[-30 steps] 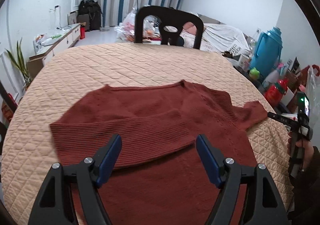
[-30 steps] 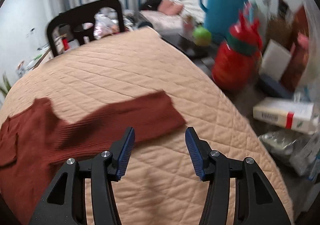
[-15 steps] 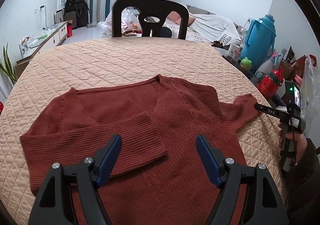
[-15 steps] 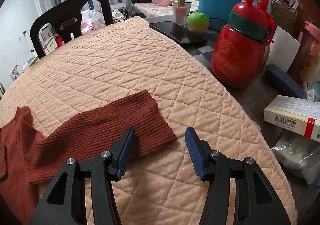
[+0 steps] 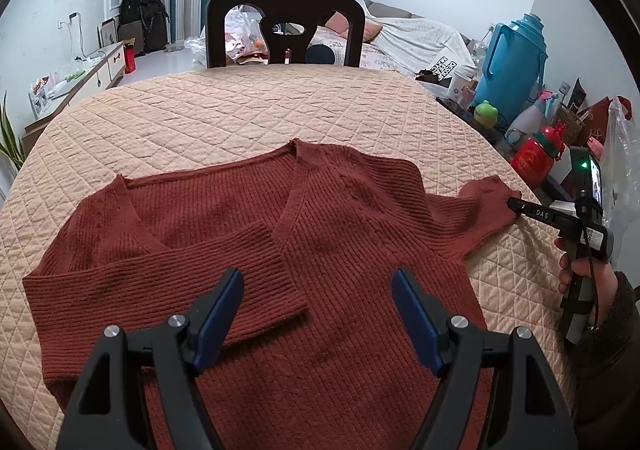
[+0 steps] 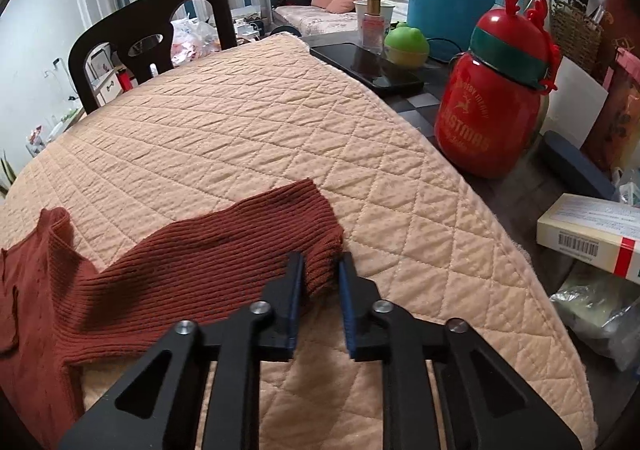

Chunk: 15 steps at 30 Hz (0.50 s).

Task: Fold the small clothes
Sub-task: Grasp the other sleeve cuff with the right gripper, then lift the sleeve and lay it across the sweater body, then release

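At the right edge of the quilted table (image 6: 256,138), the right claw (image 6: 320,270), wide open half a second ago, has now pinched shut on the cuff of the sleeve (image 6: 224,258). The sweater (image 5: 320,250) lies flat, its other sleeve already folded across. The left claw (image 5: 318,304) hovers wide open, empty. The second sleeve fold likely comes next.

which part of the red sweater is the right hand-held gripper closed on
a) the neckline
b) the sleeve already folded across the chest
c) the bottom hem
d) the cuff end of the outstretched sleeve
d: in the right wrist view the right hand-held gripper has its jaws pinched on the cuff end of the outstretched sleeve of the red sweater, near the quilt's edge.
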Each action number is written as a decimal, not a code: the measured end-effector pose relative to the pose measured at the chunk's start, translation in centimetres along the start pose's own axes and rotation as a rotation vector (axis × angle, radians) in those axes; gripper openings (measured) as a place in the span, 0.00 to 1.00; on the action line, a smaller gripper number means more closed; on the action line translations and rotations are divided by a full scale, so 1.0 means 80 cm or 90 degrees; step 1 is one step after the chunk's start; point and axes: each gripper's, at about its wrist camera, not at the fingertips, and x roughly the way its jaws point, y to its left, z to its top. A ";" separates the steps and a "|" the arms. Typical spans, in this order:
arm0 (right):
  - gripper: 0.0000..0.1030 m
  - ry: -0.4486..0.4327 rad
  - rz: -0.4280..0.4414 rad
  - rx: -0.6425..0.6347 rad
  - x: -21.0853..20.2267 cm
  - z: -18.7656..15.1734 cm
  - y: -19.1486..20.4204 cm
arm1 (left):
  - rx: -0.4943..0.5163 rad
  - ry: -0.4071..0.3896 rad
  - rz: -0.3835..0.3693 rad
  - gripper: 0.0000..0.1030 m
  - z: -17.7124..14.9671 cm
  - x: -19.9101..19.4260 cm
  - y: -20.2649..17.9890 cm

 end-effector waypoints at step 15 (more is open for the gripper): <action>0.09 -0.096 0.133 -0.009 -0.063 0.006 0.024 | -0.003 0.004 -0.009 0.76 -0.001 0.000 -0.001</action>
